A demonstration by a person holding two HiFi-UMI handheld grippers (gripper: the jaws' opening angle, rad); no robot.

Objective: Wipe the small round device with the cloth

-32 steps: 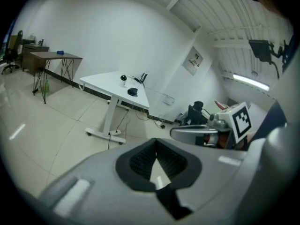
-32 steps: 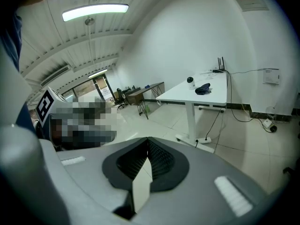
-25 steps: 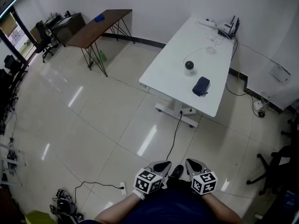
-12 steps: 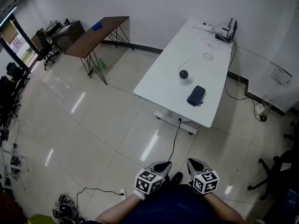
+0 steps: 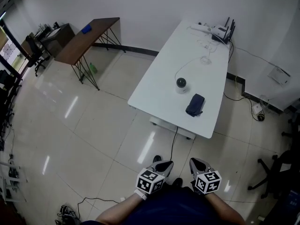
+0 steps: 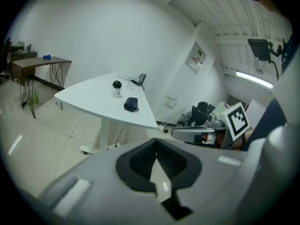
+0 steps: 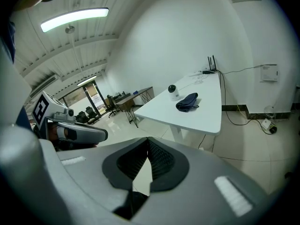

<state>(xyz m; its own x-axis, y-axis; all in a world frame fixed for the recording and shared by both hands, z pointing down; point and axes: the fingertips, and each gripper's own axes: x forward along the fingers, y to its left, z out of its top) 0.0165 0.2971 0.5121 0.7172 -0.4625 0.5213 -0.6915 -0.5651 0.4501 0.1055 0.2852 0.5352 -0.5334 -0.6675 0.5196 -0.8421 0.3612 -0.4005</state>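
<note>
The small round device point(image 5: 181, 84), a white base topped by a dark ball-shaped head, stands upright near the middle of the white tabletop point(image 5: 157, 88). The dark navy cloth point(image 5: 195, 104) lies crumpled in a loose bundle near it, towards the tabletop's front edge and apart from it.

Pale tiled floor point(image 5: 93, 125) glossy, reflective. Long white table top point(image 5: 159, 86) smooth, matt. Crumpled dark blue cloth point(image 5: 195, 105) soft. Brown desk point(image 5: 86, 41) upper left: wood.
</note>
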